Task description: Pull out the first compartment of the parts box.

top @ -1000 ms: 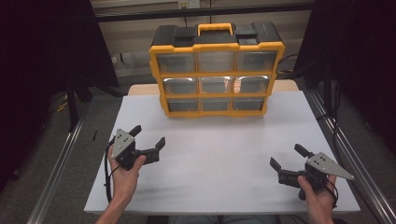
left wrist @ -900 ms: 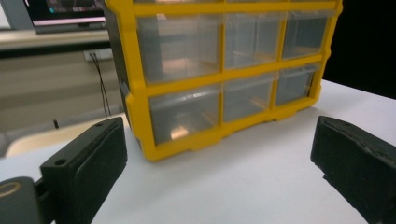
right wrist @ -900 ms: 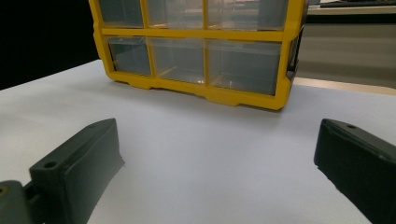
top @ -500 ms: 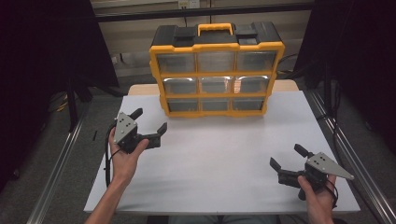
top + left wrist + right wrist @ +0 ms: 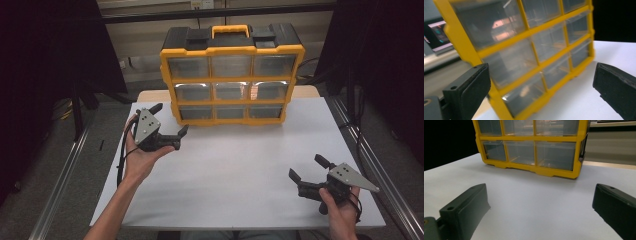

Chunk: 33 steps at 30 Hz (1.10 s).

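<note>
Your table (image 5: 240,170) is white, running from the bottom of the high view up to a wooden strip at the far edge. The organizer (image 5: 231,75) stands upright at the table's far middle: yellow frame, black top, yellow handle (image 5: 230,30), nine clear drawers in three rows of three, fronts facing you. All drawers look shut; contents too blurred to tell.

Your left hand (image 5: 140,157) is palm up, lifted over the left side of the table. It holds the left gripper (image 5: 170,120) near the organizer's lower left corner, just apart from it, not touching. Jaws wide, nothing between them. Grey plate on top, cable hanging down past your wrist. In the left gripper view, the organizer (image 5: 529,50) sits tilted and close, seen between the two spread jaws, left column of drawers nearest.

Your right hand (image 5: 340,205) is at the near right edge of the table. The right gripper (image 5: 308,167) is low over the surface, well apart from the organizer, pointing toward it. Jaws wide, empty. In the right gripper view, the organizer (image 5: 531,147) stands across bare table (image 5: 536,202).
</note>
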Each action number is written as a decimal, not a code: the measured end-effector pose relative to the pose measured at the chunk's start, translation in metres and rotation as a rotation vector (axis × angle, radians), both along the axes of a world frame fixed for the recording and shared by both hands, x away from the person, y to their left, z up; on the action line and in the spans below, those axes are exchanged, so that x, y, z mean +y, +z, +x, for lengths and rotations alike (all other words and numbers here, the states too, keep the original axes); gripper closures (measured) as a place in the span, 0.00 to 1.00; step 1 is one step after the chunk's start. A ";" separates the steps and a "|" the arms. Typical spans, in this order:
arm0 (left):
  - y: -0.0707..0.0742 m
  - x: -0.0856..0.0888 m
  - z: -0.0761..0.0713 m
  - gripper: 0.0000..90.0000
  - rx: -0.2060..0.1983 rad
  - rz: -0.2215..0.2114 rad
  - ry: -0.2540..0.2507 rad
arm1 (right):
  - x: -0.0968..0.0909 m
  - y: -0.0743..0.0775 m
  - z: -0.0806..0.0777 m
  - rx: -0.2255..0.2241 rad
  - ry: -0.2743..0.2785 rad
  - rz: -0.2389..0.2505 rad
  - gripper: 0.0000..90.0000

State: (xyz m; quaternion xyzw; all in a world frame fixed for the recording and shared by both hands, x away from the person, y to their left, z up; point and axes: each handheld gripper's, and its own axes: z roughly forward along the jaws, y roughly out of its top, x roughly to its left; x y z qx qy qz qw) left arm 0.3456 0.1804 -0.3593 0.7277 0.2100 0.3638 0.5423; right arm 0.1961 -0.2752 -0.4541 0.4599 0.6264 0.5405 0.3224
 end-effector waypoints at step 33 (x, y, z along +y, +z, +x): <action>0.020 -0.028 0.040 0.10 -0.567 0.578 0.204 | 0.001 -0.001 0.000 0.001 0.013 -0.004 0.00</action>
